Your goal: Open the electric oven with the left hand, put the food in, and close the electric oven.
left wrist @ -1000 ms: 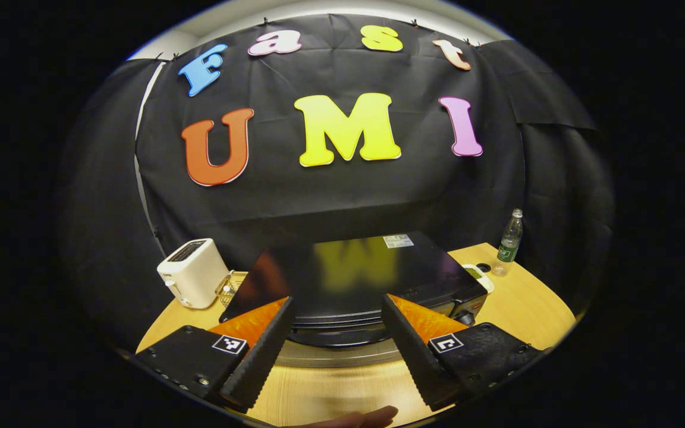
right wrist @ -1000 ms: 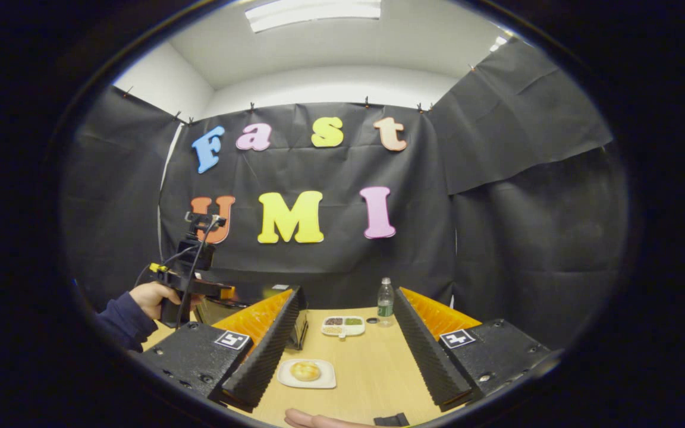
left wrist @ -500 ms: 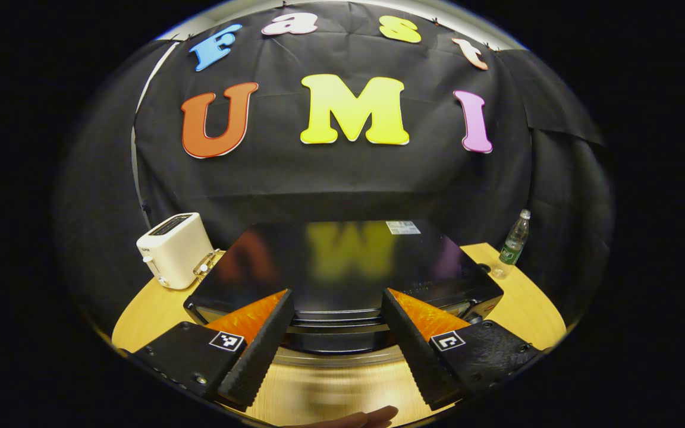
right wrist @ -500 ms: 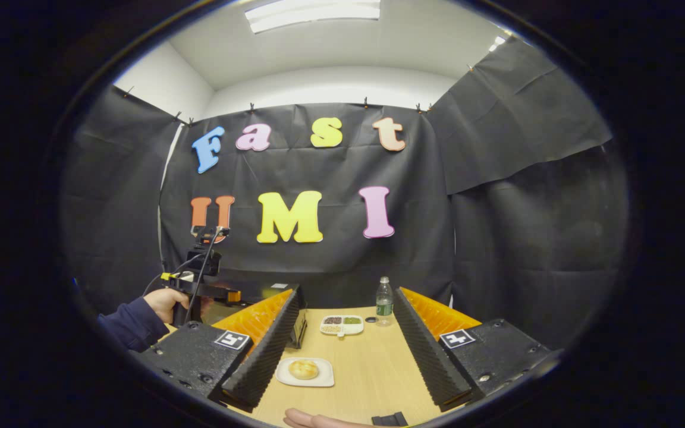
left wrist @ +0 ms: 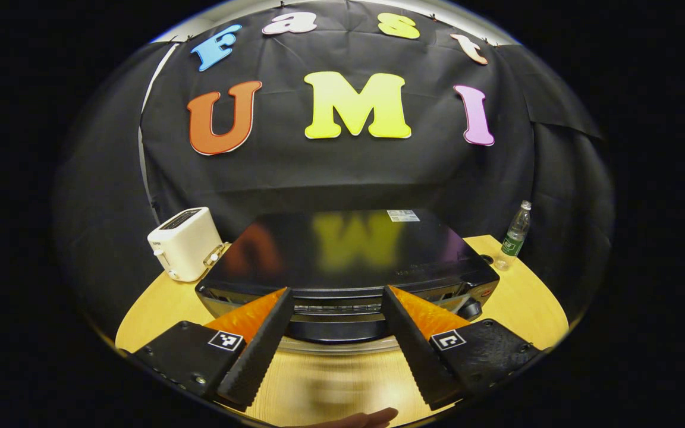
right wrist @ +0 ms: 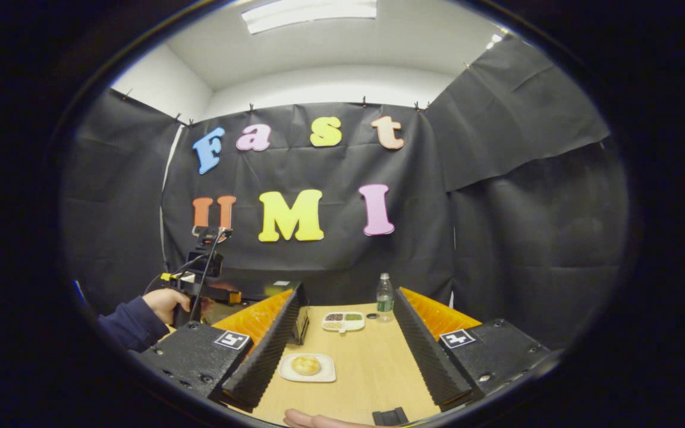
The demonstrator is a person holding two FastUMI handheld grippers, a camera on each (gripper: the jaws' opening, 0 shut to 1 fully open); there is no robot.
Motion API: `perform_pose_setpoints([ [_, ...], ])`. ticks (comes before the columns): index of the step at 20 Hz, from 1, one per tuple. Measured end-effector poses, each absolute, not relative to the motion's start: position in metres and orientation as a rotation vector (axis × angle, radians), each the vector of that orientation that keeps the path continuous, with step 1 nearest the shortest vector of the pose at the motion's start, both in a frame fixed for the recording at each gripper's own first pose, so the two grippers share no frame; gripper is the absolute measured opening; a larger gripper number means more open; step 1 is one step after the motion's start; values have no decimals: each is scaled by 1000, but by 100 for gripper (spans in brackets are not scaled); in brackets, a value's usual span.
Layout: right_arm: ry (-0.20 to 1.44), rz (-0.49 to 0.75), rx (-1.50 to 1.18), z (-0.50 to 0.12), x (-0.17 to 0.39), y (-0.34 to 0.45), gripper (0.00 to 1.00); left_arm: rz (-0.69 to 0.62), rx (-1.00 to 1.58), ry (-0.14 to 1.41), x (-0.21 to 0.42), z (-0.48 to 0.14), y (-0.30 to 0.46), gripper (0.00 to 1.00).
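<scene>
- Oven [left wrist: 348, 255]: black countertop unit on the wooden table [left wrist: 521, 303], directly ahead of the left gripper [left wrist: 335, 345] and centred between its fingers. Door looks closed as far as I can tell; front face mostly hidden below the top edge.
- Handling, my read: rigid metal and glass body, heavy enough to stay put under a door pull. Door likely hinged at the bottom, so the pull should arc outward and down. Glossy top, so the finish is probably slick.
- Grab point: the bar-like strip along the oven's upper front edge [left wrist: 336, 309], taken at mid-span so the door doesn't rack. Can't confirm it's the handle from this angle.
- Food: round bun [right wrist: 305, 364] on a small white plate [right wrist: 324, 375], on the table to the right of the oven. Judged soft, light and crushable; pinch lightly across its width, or move it by the plate.
- Left gripper: jaws spread wide, nothing between them, tips just short of the oven front, aimed level to slightly down. In the right gripper view a sleeved hand [right wrist: 161, 304] holds it over the oven.
- Right gripper [right wrist: 348, 356]: jaws wide apart, empty, held low over the table, bun just ahead near its left finger.
- Near the oven: white toaster [left wrist: 185, 244] to its left, bottle [left wrist: 514, 235] to its right.
</scene>
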State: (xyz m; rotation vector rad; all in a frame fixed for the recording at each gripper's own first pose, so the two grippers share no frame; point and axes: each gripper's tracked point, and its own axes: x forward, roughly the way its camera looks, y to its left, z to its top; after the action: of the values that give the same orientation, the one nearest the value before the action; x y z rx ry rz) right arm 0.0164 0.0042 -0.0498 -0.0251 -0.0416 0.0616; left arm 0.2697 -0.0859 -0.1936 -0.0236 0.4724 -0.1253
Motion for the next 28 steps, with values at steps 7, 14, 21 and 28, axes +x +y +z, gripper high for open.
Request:
perform_pose_setpoints([
  [7, -29, 64, -21, -51, 10, 8, 99, -133, -42, 605, 225, -228, -93, 98],
  [14, -42, 47, -28, -50, 5, 5, 99, -159, -55, 719, 182, -287, -105, 100],
  [21, -12, 46, -14, -63, 11, 4, 99, -179, -35, 797, 151, -307, -106, 97],
  [28, 14, 46, -18, -73, 15, 6, 99, -176, -40, 852, 139, -334, -99, 94],
])
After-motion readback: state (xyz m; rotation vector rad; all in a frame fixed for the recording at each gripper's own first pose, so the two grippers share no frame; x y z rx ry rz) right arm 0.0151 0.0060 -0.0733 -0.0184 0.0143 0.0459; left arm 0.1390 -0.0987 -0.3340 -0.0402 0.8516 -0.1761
